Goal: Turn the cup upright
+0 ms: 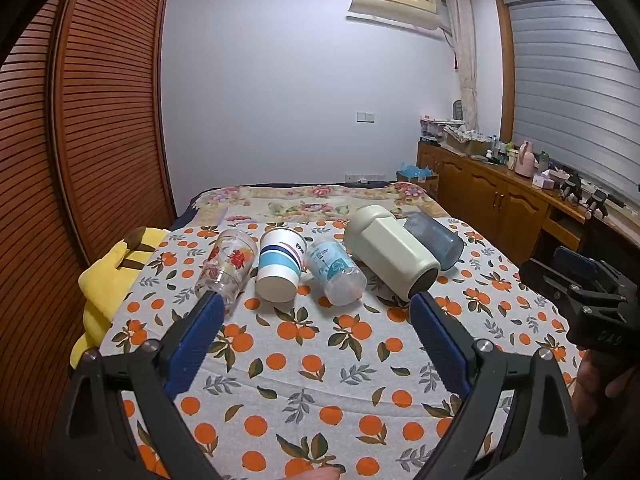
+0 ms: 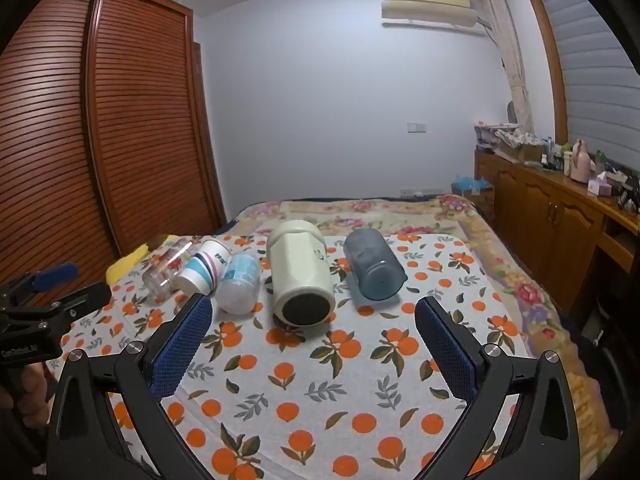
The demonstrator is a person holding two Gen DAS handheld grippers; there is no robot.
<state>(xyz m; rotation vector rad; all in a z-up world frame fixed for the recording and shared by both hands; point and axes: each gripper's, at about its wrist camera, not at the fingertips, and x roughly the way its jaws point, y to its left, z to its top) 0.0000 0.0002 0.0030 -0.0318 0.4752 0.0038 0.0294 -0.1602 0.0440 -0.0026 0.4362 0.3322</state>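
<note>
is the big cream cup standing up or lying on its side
Lying on its side. The cream cup rests lengthwise on the orange-print cloth, its dark round base facing the right wrist camera, between neighbouring tipped cups.

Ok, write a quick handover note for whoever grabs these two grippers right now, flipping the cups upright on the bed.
Left gripper: open, empty, held above the orange-print cloth.
Right gripper: open, empty, also short of the cups.
Five cups lie on their sides in a row: clear floral glass, striped paper cup, clear plastic cup with blue print, cream mug, blue-grey tumbler.
Done: nothing upright yet.
Left: grasp and stand up all five.
</note>
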